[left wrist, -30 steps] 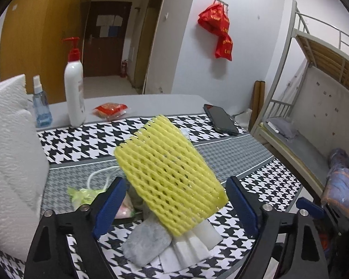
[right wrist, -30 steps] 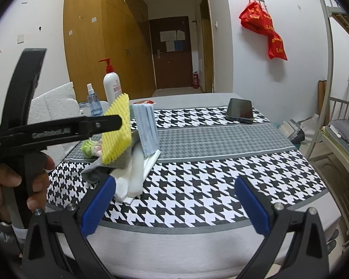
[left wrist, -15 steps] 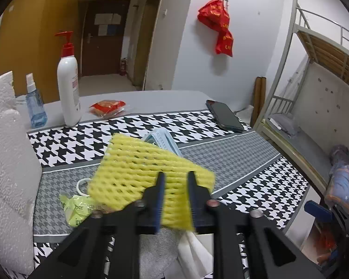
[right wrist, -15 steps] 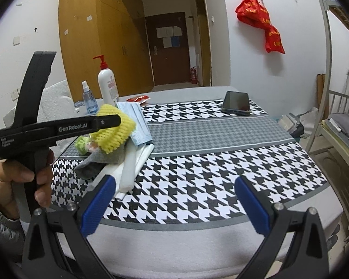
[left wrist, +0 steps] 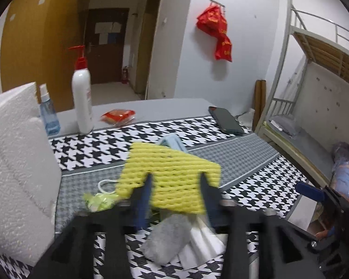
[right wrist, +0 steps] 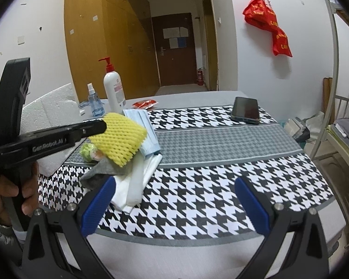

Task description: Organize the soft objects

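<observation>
The left gripper (left wrist: 175,187) is holding its fingers apart around the yellow foam net (left wrist: 172,176), which is lying on the pile of soft things on the counter (right wrist: 221,139). The right gripper (right wrist: 174,205) is hovering with its fingers wide apart.

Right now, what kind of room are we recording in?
Probably a dorm room: a metal bunk bed stands beside the table, tall wooden wardrobes line the wall, and a door with posted notices closes the short entry hall.

dorm room | metal bunk bed (left wrist: 314,107) (slatted top), wooden wardrobe (right wrist: 104,46), corridor door (right wrist: 174,48)
</observation>
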The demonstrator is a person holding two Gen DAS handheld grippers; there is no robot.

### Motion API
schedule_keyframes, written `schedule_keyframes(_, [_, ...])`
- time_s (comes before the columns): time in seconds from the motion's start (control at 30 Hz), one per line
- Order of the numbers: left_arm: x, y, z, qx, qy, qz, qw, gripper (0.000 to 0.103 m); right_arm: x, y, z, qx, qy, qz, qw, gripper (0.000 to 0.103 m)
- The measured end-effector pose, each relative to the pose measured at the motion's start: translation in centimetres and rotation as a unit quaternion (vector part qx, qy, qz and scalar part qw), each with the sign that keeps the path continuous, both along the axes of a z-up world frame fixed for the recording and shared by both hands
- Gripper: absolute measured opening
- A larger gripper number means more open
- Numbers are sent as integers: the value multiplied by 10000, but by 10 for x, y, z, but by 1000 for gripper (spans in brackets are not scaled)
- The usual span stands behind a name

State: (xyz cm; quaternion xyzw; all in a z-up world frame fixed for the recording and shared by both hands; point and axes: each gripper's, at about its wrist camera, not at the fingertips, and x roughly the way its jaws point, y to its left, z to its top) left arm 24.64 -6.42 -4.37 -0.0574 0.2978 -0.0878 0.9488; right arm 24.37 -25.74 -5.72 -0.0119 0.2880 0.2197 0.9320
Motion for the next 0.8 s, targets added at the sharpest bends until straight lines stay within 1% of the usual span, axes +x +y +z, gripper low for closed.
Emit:
schedule_keyframes(0.1, [-3, 7, 0, 92, -15, 66, 9999, 60, 5, 8, 1, 3, 47, 163, 9999, 103])
schedule_keyframes(0.13, [-3, 9, -1, 130, 8, 77, 9999, 71, 8, 13, 3, -45, 34, 229, 9997, 103])
schedule_keyframes(0.2, [-9, 15, -2, 159, -12, 133, 9998, 80, 12, 20, 7, -93, 9, 354, 9993, 103])
schedule_keyframes(0.4, [-20, 33, -8, 306, -57, 299, 9991, 94, 36, 41, 16, -36, 151, 777, 9969, 103])
schedule_keyframes(0.43, [-20, 35, -10, 338, -27, 347, 9988, 96, 39, 43, 16, -28, 202, 827, 9964, 103])
schedule_keyframes(0.6, [-16, 41, -20, 458, 139, 321, 9983, 96, 59, 60, 12, -94, 524, 1052, 9930, 102])
schedule_keyframes(0.63, [-16, 41, -21, 485, 161, 303, 9982, 96, 63, 64, 12, -110, 590, 1114, 9920, 100])
schedule_keyframes(0.7, [-15, 41, -24, 473, 209, 248, 9984, 96, 68, 69, 10, -173, 697, 1151, 9907, 89])
schedule_keyframes(0.77, [-14, 40, -26, 450, 249, 166, 9985, 96, 73, 73, 7, -221, 799, 1204, 9893, 83])
schedule_keyframes(0.8, [-14, 39, -27, 432, 265, 100, 9987, 96, 76, 74, 6, -234, 838, 1211, 9888, 82])
